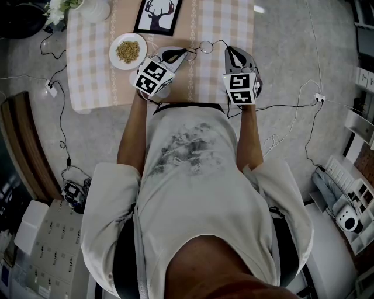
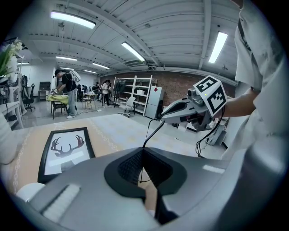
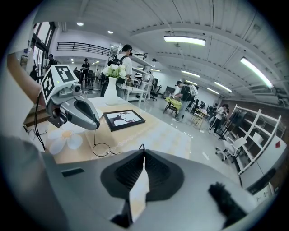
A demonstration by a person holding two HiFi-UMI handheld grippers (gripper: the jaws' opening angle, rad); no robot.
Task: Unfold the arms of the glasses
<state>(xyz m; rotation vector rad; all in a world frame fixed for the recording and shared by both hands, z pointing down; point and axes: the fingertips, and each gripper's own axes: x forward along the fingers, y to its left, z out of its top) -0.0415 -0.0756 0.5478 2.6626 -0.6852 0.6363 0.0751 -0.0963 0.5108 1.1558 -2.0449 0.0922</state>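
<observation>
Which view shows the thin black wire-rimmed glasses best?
The right gripper view: the thin black wire-rimmed glasses show a whole round lens ring plus wire running to the jaws. The head view shows them tiny, from above. The left gripper view shows only one thin arm.

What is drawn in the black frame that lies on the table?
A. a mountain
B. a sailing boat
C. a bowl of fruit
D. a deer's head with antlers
D: the black frame on the table holds a dark deer's head with branching antlers on a white ground.
</observation>
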